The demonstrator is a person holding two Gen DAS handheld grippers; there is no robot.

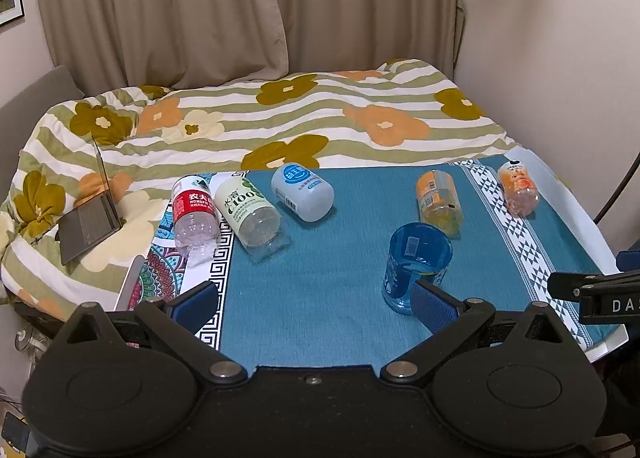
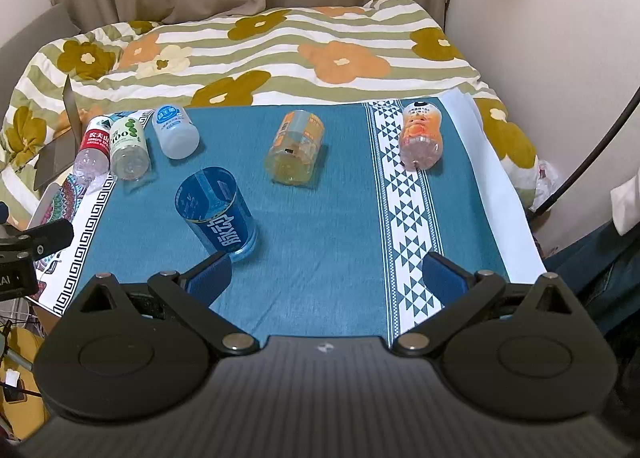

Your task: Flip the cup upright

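Right wrist view: the right gripper (image 2: 326, 278) is wide apart and holds nothing. The left gripper (image 1: 314, 306) is wide apart too. The blue cup (image 2: 216, 210) lies tipped over on the bench (image 2: 320, 218), touching or just past the right gripper's left finger. It is round, so a push could roll it away. Farther back, the orange bottle (image 2: 296, 146) lies close and could get bumped.
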